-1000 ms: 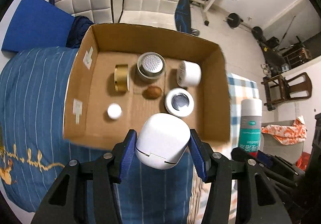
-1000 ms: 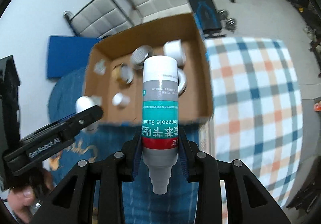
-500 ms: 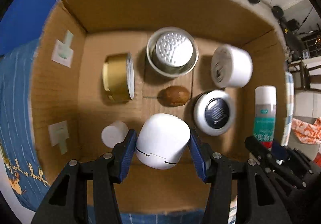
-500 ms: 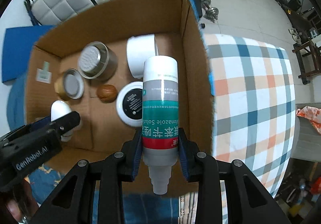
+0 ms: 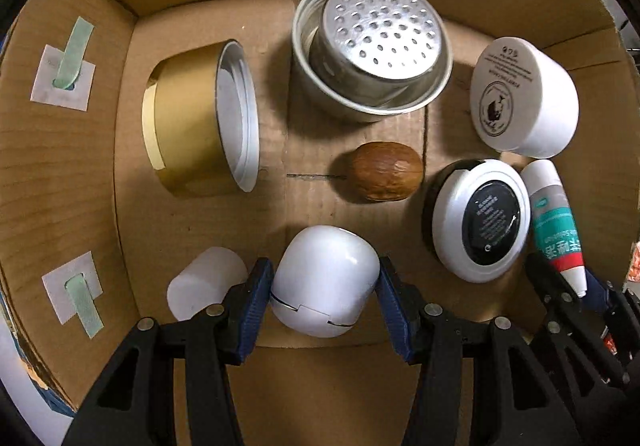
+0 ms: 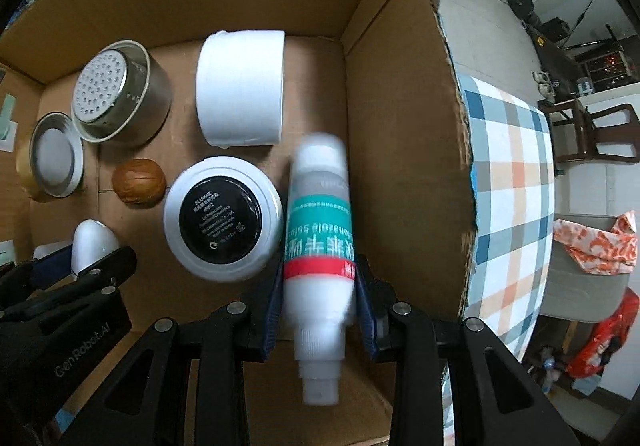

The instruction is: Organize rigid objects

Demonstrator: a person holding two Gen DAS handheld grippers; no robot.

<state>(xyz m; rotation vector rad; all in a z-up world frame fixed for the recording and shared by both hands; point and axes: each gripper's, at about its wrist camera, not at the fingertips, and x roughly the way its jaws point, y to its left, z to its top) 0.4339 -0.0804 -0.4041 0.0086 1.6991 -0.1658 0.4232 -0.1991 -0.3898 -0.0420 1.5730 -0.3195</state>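
Hand-held grippers, both lowered into the cardboard box (image 5: 72, 174). Left hand-held gripper (image 5: 324, 294): its blue pads pinch a white egg-shaped case (image 5: 326, 280) across the widest part, low over the box floor, just beside a small white cylinder (image 5: 204, 286). Right hand-held gripper (image 6: 316, 298): nearly pressed together, clamping a spray bottle (image 6: 320, 246) at the red band, nozzle toward the camera, cap toward the floor, between a black-lidded compact (image 6: 222, 224) and the box's right wall.

Handling, as judged: both held items look like light, stiff plastic. The case is glossy and rounded, so it may squirt out unless gripped at its equator, clear of the seam. The bottle is tall and narrow, likely to topple if stood up; its labelled waist gives the surest hold.

Farther off lie a brown nut (image 5: 382, 176), a gold tin (image 5: 192, 126), a perforated metal cup (image 5: 372, 50) and a white jar (image 5: 524, 92).
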